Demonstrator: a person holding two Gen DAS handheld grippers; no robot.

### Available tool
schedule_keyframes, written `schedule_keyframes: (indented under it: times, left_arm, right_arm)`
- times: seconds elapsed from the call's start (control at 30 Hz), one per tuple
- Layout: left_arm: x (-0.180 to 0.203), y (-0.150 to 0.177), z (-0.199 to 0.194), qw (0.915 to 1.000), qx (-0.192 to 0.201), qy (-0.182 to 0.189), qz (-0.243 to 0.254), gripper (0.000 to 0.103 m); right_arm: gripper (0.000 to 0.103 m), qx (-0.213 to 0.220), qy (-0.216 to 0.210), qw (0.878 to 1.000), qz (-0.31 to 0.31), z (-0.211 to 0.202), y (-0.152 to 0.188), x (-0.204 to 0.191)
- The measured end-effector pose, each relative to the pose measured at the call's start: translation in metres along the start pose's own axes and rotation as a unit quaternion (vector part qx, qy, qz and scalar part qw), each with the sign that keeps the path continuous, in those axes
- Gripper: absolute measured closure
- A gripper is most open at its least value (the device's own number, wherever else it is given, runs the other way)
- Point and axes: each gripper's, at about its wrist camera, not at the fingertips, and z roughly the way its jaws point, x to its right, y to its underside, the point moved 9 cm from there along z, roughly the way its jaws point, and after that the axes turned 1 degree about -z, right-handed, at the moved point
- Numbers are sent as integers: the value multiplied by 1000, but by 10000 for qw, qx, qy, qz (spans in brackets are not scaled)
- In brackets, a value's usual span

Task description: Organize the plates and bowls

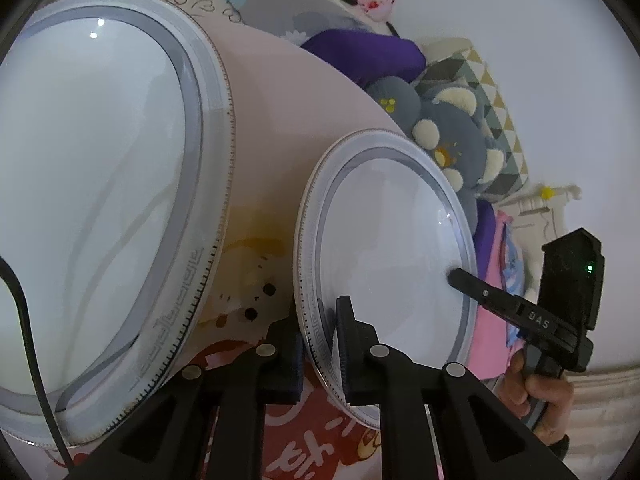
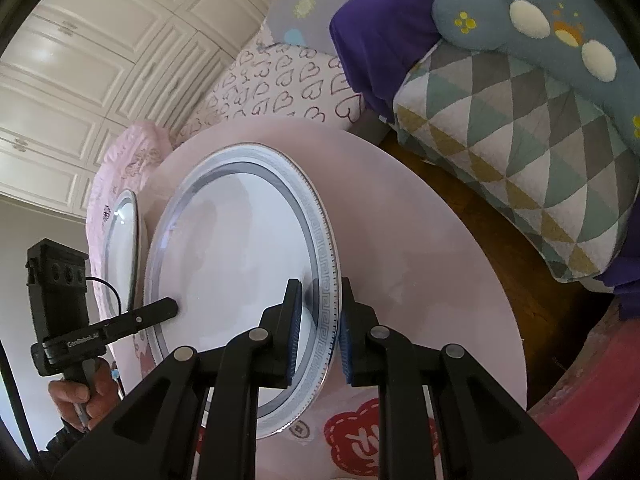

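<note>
Black fingers of the left gripper (image 1: 320, 344) fill the bottom of the left wrist view, their blue pads pinching the patterned rim of the smaller plate (image 1: 384, 264). On the opposite edge, the right gripper (image 2: 318, 332) straddles the same rim, one pad above and one below, and looks clamped on it as well. So this plate is held from both sides at once, over the pink table (image 2: 420, 260). Whether it is resting on the tabletop or lifted just clear I cannot tell.

Just beside it, on the left gripper's side, lies the larger plate (image 1: 100, 200), of the same grey-banded pattern, flat on the table and untouched by either tool. Beyond the table sit cushions and a quilted cover.

My reading is that the sorting is at an early or middle stage: two plates are apart, not stacked, and the gripped one probably has to go onto or beside the larger one. No bowls show in either view.
</note>
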Motion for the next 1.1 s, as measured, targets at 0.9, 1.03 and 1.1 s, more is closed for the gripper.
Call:
schedule_keyframes:
  times: [0.9, 1.03, 1.1]
  left_arm:
    - [21, 13, -16, 9978, 376, 100, 539, 93]
    - [23, 17, -34, 9965, 528, 150, 624, 92]
    - [23, 20, -46, 9957, 622, 175, 665, 92]
  right_arm:
    - [90, 703, -103, 9972, -216, -48, 15, -18]
    - [90, 849, -122, 9958, -319, -62, 14, -33]
    - [90, 912, -137, 9950, -383, -68, 13, -43]
